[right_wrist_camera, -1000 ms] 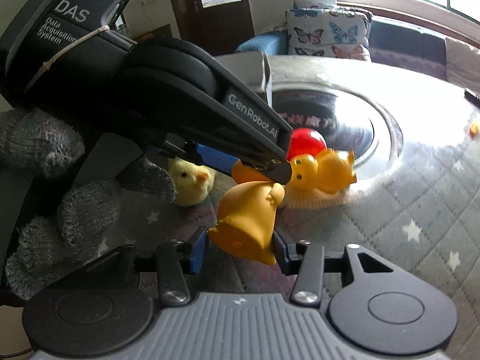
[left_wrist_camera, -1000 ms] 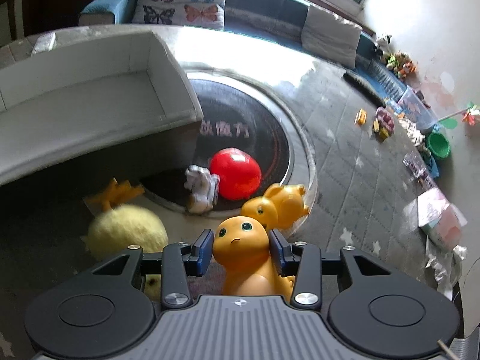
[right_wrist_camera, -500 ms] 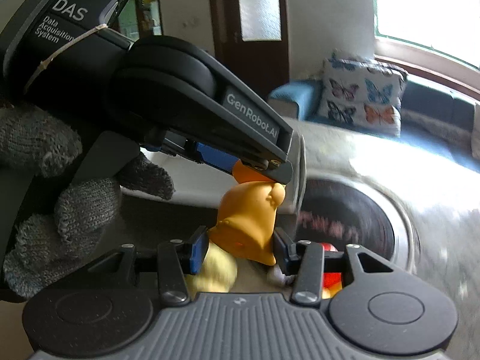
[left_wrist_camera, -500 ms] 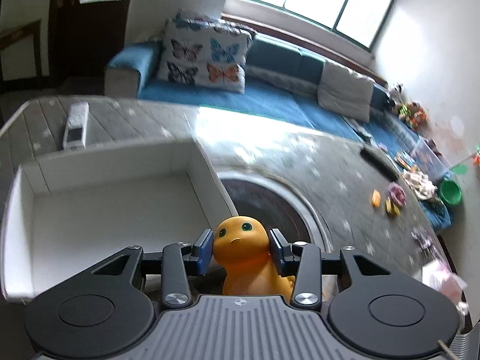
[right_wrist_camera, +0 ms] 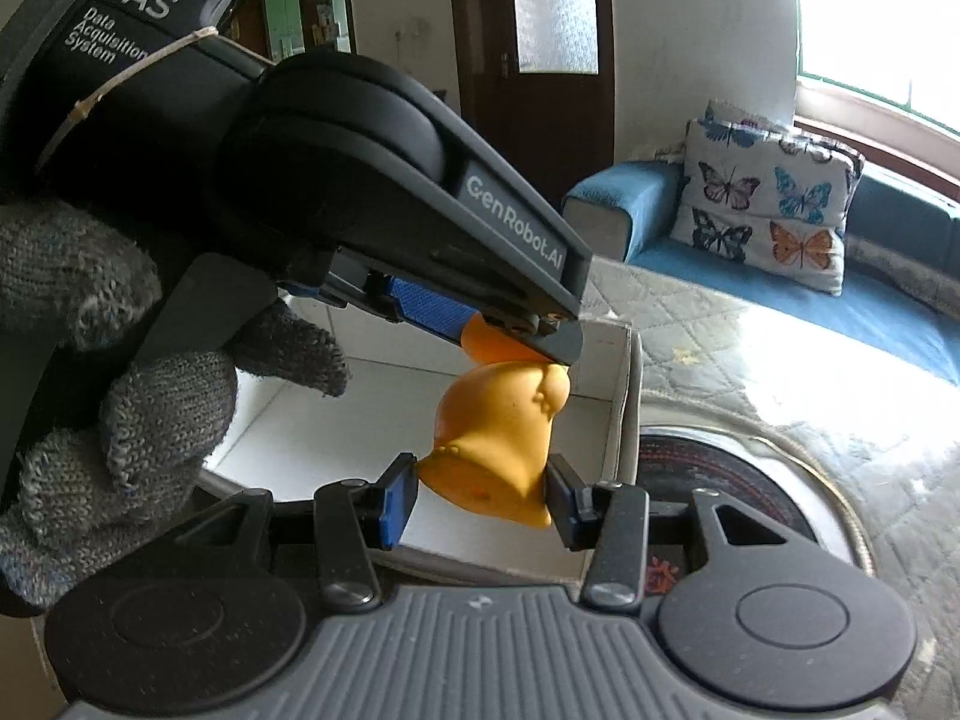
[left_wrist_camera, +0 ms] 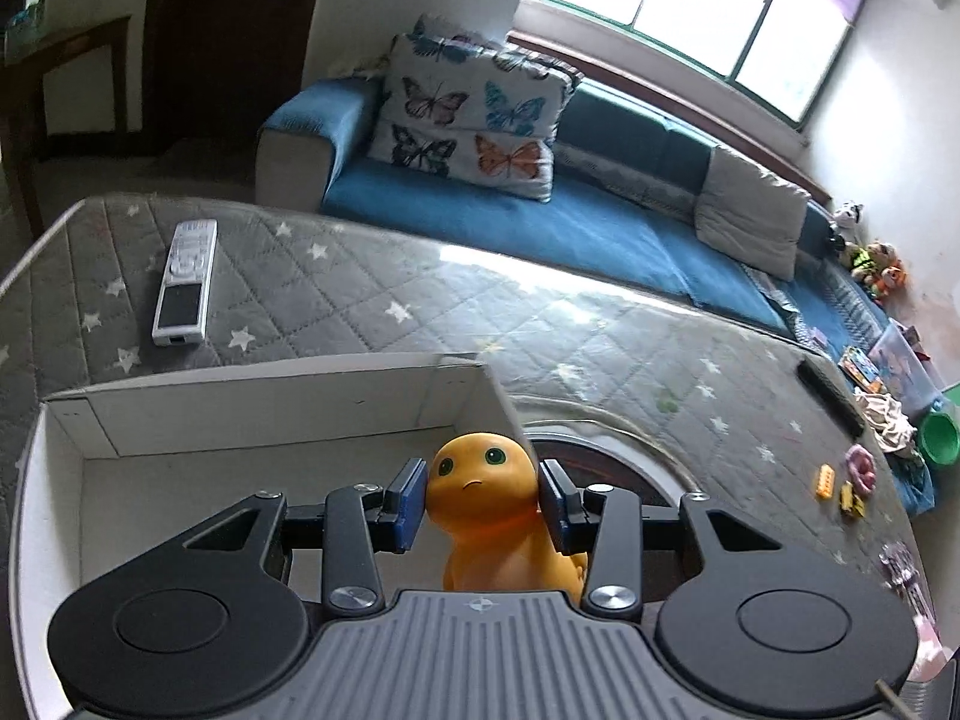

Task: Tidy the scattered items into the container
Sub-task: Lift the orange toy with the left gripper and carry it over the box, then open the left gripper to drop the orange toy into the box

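An orange toy figure [left_wrist_camera: 483,483] with green eyes is held by its head between the blue pads of my left gripper [left_wrist_camera: 480,501], which is shut on it. In the right wrist view the same orange toy [right_wrist_camera: 501,426] hangs from the left gripper, and my right gripper [right_wrist_camera: 477,501] is shut on its base. The toy is held above the right end of a white open box [left_wrist_camera: 264,402], which also shows in the right wrist view [right_wrist_camera: 624,396]. The box floor in view is bare.
The box stands on a grey quilted, star-patterned table [left_wrist_camera: 540,330]. A silver remote [left_wrist_camera: 185,282] lies at the far left. A round dark inset [right_wrist_camera: 732,480] lies right of the box. Small toys [left_wrist_camera: 849,480] lie near the right edge. A blue sofa [left_wrist_camera: 600,228] stands behind.
Both grippers have lifted the orange toy up from among the other toys and carried it over the white box. The red ball, yellow chick and other orange toy have dropped out of view.
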